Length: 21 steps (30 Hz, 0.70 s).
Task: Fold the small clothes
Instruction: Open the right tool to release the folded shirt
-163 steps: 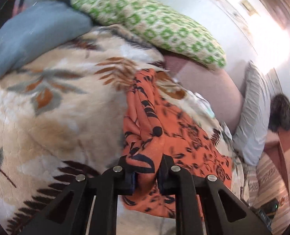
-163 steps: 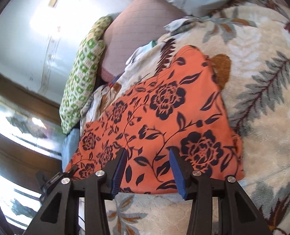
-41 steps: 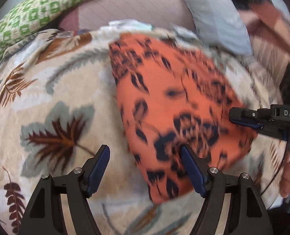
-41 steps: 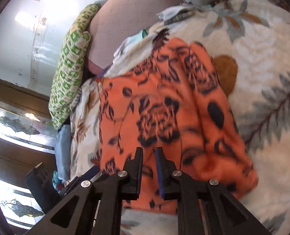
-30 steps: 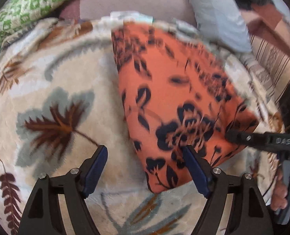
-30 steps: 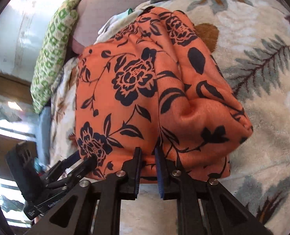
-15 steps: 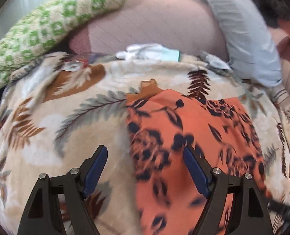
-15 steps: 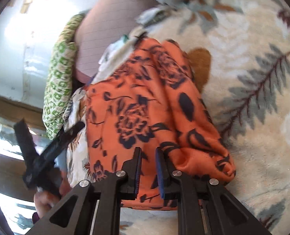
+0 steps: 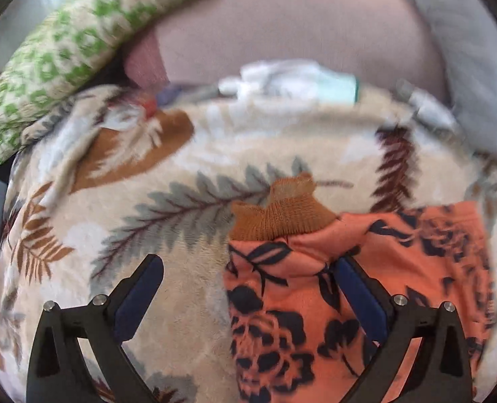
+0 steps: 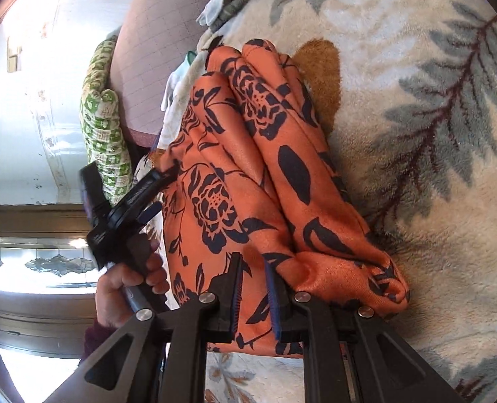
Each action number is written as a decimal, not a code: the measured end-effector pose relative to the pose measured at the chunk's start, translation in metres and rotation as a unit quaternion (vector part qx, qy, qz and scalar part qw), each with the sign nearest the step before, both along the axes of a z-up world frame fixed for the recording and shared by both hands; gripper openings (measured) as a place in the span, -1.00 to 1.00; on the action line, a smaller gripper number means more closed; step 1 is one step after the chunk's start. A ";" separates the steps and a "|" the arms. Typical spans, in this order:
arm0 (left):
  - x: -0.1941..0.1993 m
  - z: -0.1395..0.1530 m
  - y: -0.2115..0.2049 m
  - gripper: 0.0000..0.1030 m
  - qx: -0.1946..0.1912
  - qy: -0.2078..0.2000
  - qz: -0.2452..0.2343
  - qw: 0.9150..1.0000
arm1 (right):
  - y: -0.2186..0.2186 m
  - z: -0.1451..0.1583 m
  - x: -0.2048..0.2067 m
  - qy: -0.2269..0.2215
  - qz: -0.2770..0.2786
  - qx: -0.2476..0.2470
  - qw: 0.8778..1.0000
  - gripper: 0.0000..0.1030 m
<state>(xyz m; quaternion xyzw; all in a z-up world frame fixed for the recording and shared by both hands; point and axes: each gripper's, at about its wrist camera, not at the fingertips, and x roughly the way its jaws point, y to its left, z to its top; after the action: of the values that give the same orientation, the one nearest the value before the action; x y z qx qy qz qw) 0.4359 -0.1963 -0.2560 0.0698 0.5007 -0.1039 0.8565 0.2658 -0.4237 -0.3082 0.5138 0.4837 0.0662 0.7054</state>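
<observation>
Partly folded orange floral-print fabric garment on the leaf-patterned fleece blanket: right gripper clamps its near edge, left gripper, just widened, grips nothing; final folds remain.

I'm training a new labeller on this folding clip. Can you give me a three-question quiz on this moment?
1. True or false: the right gripper is shut on the orange garment.
2. How do the jaws of the left gripper stand? A) shut on the garment B) wide open, their pads gripping nothing C) shut on the blanket
3. Fill in: the garment lies on a leaf-print ____.

Key:
1. True; a fold of the garment is pinched between its pads.
2. B; the jaws have just been opening, and the garment's corner with its brown ribbed band lies between them ungripped.
3. blanket
</observation>
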 end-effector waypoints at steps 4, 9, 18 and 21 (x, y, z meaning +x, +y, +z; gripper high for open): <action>-0.049 0.021 0.023 0.99 -0.041 -0.011 -0.028 0.999 | -0.002 0.018 -0.006 -0.041 -0.006 -0.009 0.999 -0.65; -0.124 0.023 0.045 0.99 -0.058 -0.033 -0.067 0.996 | 0.010 0.035 -0.007 -0.061 0.005 -0.055 0.997 -0.64; -0.152 -0.038 0.065 1.00 -0.114 0.076 -0.081 0.987 | 0.032 0.024 -0.001 0.001 0.043 -0.126 0.991 -0.61; -0.143 -0.023 0.064 1.00 -0.120 0.069 -0.096 0.986 | 0.027 0.034 -0.002 -0.023 0.027 -0.131 0.991 -0.61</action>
<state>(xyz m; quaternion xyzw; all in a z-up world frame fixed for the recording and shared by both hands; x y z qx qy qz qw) 0.2927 -0.1322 -0.2794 0.0066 0.5332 -0.2493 0.8084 0.2636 -0.3970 -0.2746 0.4019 0.4857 0.0331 0.7756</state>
